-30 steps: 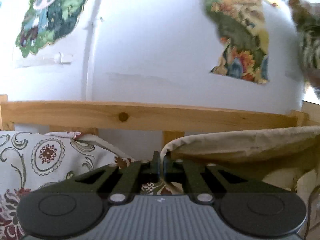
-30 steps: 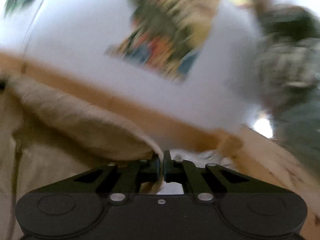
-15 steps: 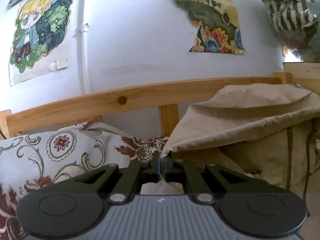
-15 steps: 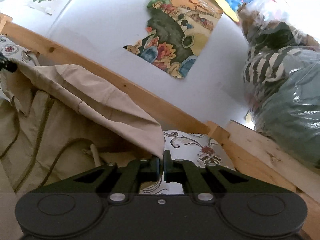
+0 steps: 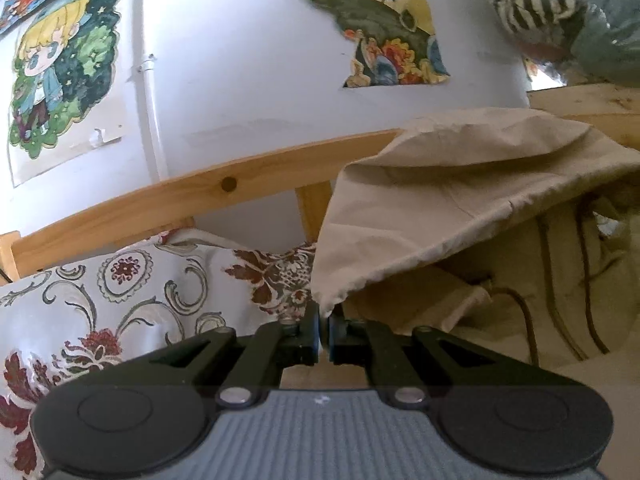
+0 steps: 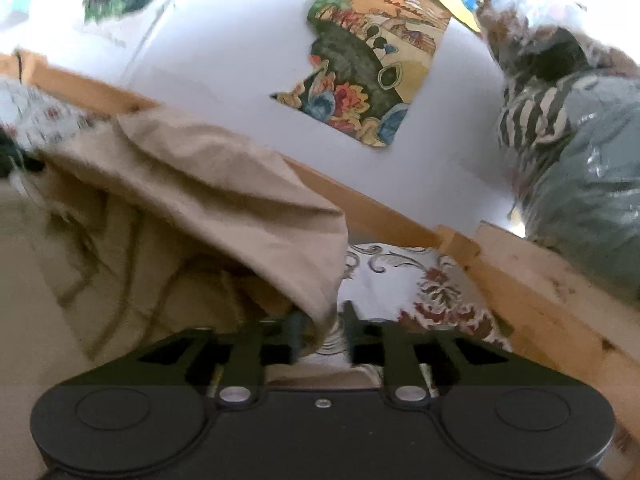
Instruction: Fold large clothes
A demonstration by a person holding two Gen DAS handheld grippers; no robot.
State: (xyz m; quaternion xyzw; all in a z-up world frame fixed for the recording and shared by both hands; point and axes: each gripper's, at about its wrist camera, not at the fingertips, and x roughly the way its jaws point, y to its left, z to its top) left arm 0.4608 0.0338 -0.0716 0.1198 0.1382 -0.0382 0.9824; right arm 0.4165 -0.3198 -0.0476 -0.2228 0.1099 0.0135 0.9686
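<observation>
A large beige garment with dark drawcords (image 5: 460, 200) lies on a bed and its top layer is lifted into a fold. My left gripper (image 5: 324, 336) is shut on the garment's left corner. In the right wrist view the same garment (image 6: 224, 184) hangs from the right corner. My right gripper (image 6: 320, 328) has its jaws parted a little, with the cloth corner loose between them.
A floral bedsheet (image 5: 120, 300) covers the bed. A wooden bed rail (image 5: 224, 184) runs along a white wall with posters (image 5: 384, 28). Bagged clothes, striped and grey-green (image 6: 580, 140), sit on a wooden ledge (image 6: 540, 280) at the right.
Both grippers lowered the lifted garment edge toward the bed and tilted. My right gripper's jaws, shut on the cloth earlier, have now parted.
</observation>
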